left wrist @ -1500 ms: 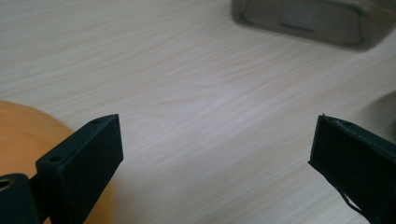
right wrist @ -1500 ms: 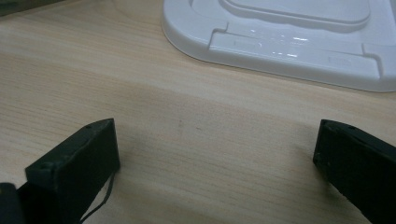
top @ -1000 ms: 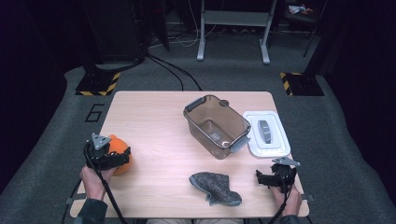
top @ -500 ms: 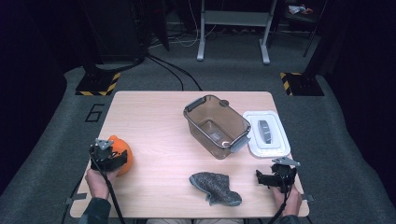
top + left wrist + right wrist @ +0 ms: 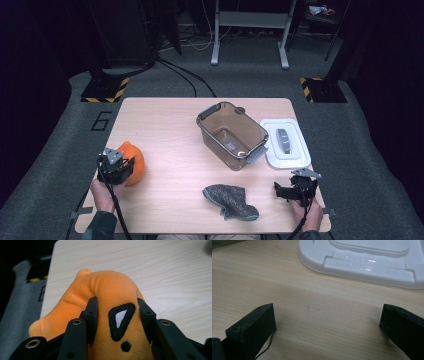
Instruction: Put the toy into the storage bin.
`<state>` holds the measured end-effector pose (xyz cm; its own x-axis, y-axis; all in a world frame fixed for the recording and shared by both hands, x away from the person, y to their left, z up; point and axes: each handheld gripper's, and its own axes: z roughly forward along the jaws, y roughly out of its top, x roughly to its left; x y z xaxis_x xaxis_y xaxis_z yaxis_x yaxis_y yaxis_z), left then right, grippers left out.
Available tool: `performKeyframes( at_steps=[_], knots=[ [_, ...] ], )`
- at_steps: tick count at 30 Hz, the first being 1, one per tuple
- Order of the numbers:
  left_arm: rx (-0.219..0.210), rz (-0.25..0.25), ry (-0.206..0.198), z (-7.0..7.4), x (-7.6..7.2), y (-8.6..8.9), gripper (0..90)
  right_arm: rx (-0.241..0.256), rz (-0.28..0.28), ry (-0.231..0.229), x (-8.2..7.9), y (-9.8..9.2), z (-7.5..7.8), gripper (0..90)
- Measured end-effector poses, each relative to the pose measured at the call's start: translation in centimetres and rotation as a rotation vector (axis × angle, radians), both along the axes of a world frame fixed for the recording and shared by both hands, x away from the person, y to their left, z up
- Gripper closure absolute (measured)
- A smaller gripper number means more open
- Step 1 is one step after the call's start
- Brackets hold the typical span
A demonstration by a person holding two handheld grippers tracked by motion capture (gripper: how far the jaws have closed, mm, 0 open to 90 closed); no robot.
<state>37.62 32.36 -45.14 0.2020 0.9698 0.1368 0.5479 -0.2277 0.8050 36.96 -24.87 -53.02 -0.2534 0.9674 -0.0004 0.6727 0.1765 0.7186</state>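
Left hand-held gripper (image 5: 116, 315) pinches the orange plush toy (image 5: 134, 161) at the table's (image 5: 165, 125) left front edge, right hand-held gripper (image 5: 284, 191) spread idle near the white lid (image 5: 285, 145); grasp looks done, next likely lift toward the clear bin (image 5: 231, 135).

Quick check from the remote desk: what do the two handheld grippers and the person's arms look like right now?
Both are black two-jaw tools. The left gripper and right gripper each carry a grey three-cornered plate on top and trail a black cable toward the table's near edge. The jaws are blocky matte bars with round screw holes. A dark sleeve covers the left forearm.
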Motion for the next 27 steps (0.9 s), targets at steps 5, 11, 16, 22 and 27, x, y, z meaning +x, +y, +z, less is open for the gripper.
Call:
performKeyframes(
  at_steps=[5, 11, 16, 22, 27],
  knots=[
    [-0.006, -0.109, -0.034, 1.0, 0.4, -1.8, 60.5, 0.000, 0.001, -0.001, 0.0, 0.0, 0.0, 0.0],
    [0.016, -0.275, -0.039, 1.3, 1.0, -5.0, 58.7, 0.000, 0.000, 0.000, 0.0, 0.0, 0.0, 0.0],
    [0.011, -0.325, 0.000, 0.3, 1.6, -6.4, 56.4, 0.000, 0.001, -0.001, 0.0, 0.0, 0.0, 0.0],
    [-0.006, -0.316, 0.020, -0.7, 1.5, -6.6, 50.7, 0.003, -0.004, 0.003, 0.0, 0.0, 0.0, 0.0],
    [-0.003, -0.317, 0.037, 0.0, 1.3, -6.8, 35.2, 0.004, -0.005, 0.003, 0.0, 0.1, 0.0, 0.0]
  ],
)
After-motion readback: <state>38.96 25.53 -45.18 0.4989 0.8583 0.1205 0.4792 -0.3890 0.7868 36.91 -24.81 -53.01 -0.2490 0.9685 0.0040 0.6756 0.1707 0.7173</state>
